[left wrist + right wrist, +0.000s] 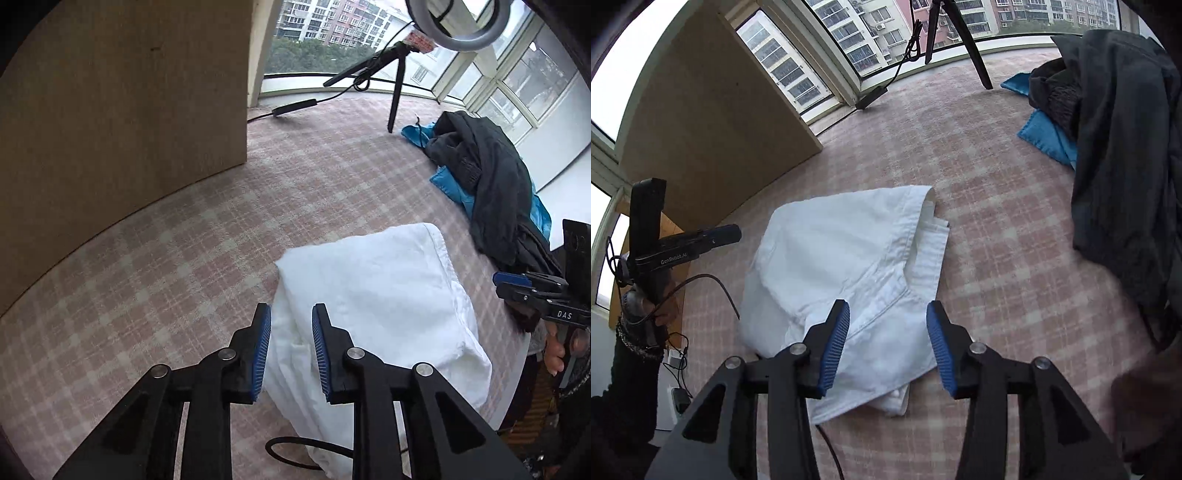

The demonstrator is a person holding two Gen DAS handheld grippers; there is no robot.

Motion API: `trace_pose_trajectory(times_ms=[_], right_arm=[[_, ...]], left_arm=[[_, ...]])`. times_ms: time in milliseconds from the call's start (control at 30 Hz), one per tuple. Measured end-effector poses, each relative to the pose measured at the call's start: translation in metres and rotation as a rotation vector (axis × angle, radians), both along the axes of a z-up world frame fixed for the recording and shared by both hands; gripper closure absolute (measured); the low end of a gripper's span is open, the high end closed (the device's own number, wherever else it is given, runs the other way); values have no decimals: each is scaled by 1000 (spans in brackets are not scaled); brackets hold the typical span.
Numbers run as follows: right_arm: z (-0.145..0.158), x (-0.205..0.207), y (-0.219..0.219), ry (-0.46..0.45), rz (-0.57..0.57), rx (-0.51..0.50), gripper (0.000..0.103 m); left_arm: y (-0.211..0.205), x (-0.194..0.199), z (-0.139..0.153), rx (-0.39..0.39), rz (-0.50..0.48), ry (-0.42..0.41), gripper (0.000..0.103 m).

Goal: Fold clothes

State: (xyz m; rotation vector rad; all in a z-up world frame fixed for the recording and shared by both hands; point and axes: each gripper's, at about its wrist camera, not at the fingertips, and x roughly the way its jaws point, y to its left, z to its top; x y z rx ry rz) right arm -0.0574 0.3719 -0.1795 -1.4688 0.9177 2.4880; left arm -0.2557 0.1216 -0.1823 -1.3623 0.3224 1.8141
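Right wrist view: your right hand-held gripper (886, 347) is spread and empty above the folded white shirt (846, 280) just ahead; a careless regrasp can undo its loose fold.

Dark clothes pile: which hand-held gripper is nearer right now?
Right. The right hand-held gripper hangs over the white garment's near edge, the dark clothes pile just beside it. The left hand-held gripper is over the garment's far side.
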Motion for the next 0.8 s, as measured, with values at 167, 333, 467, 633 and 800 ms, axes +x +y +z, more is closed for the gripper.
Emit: trace_pose_trajectory(times_ms=[167,333,467,633,800], right_arm=[[-29,40,-69,-47,15,-150,58],[-48,20,-87,-39,-41,-54,63],[-35,8,-86,-60,3,41,98],[54,0,-85,33,109,304,99],[104,-21,-71,103,133,277,99]], left_arm=[[24,51,-12,-18,-168,-45,79],[32,75,-35,-44,-215,-62,79],[30,89,-39,-44,-258,-23,79],[42,100,-36,33,-298,-52,79],[79,115,-23,170,-323,-70,79]])
